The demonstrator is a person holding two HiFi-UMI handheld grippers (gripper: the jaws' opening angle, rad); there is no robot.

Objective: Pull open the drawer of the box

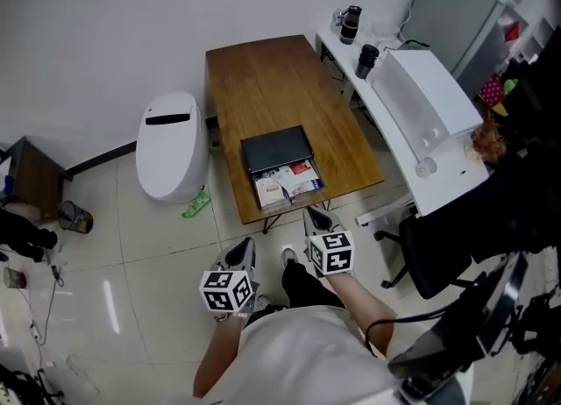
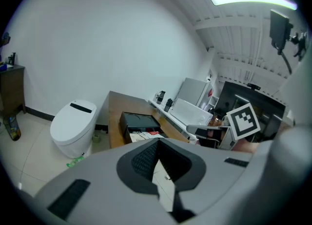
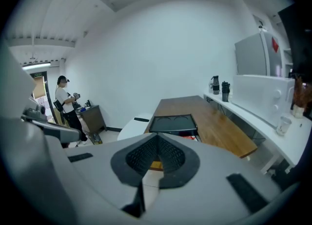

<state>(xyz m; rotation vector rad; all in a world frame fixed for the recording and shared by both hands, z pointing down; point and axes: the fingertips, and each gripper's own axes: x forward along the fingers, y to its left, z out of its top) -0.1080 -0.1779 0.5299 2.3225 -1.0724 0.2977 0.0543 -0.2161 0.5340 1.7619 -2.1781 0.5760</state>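
Observation:
A black box (image 1: pixel 277 147) lies on the brown wooden table (image 1: pixel 263 79), near its front edge. Its drawer (image 1: pixel 286 184) stands pulled out toward me, with red and white packets showing inside. Both grippers hang over the floor in front of the table, apart from the box. My left gripper (image 1: pixel 241 256) is at the lower left with its jaws together and nothing between them. My right gripper (image 1: pixel 316 220) is closest to the drawer's front, also shut and empty. The box (image 2: pixel 139 121) shows beyond the left gripper (image 2: pixel 158 169), and the box (image 3: pixel 173 122) beyond the right gripper (image 3: pixel 151 166).
A white rounded bin (image 1: pixel 170 144) stands on the floor left of the table. A white desk (image 1: pixel 412 158) with a white appliance (image 1: pixel 426 96) and black cups (image 1: pixel 351 23) runs along the right. A black office chair (image 1: pixel 438 250) is near my right arm. A person (image 3: pixel 65 106) stands far left.

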